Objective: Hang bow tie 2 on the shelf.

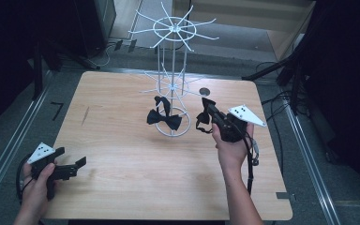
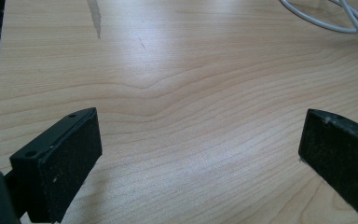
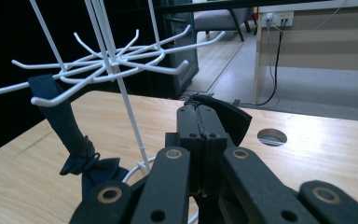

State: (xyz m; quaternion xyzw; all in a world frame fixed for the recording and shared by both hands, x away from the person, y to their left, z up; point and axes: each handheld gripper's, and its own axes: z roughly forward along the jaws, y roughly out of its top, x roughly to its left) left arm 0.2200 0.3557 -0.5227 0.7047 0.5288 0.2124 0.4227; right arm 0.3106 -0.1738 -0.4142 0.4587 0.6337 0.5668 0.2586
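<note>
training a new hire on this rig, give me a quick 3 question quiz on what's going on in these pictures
1. True or false: the right gripper is shut on a black bow tie.
2. Where is the other bow tie?
A. flat on the table, away from the rack
B. hanging from a hook on the lower tier of the white wire rack
C. in the left gripper
3. Fill in: the left gripper rests low over the wooden table with its jaws ____.

Key
1. True: the jaws are closed with the tie's band pinched between them.
2. B
3. open, with nothing between them
</note>
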